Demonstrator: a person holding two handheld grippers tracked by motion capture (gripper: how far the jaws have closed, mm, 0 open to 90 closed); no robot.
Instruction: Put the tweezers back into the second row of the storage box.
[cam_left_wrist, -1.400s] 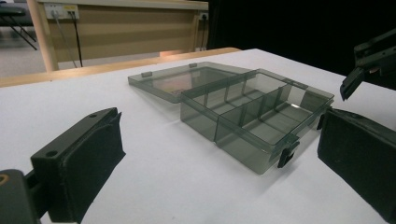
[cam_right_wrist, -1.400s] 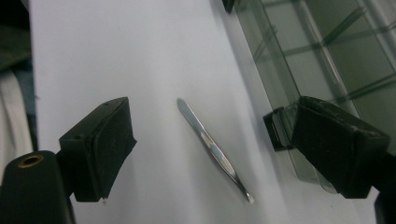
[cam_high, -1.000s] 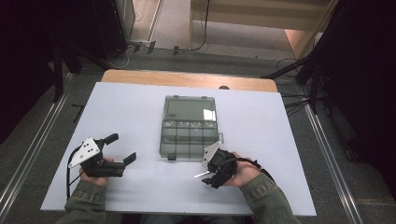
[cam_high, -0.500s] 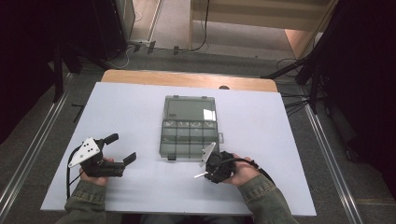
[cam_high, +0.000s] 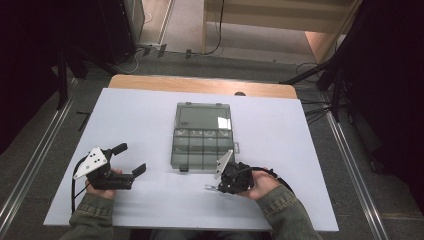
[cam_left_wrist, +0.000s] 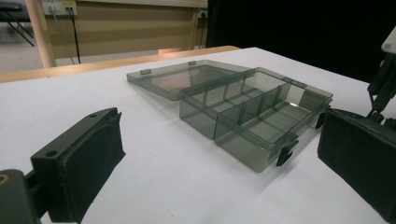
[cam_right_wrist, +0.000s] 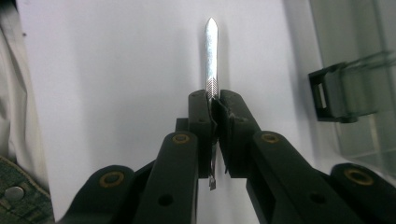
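Our right gripper (cam_right_wrist: 212, 109) pinches a slim metal blade (cam_right_wrist: 211, 51); we should carry it level into a compartment of the open organiser box (cam_high: 202, 142), while our left gripper (cam_high: 131, 159) waits spread wide.

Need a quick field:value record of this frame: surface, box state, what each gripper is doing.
surface: white table top
box: smoky clear compartment box, centre of the table
lid: open, laid flat on the far side
compartments: look empty in the left gripper view
left gripper: open, holding nothing, left of the box
right gripper: shut on a thin metal tool
thin metal tool: pointed tip sticks out past the jaws, over bare table near the box's front latch
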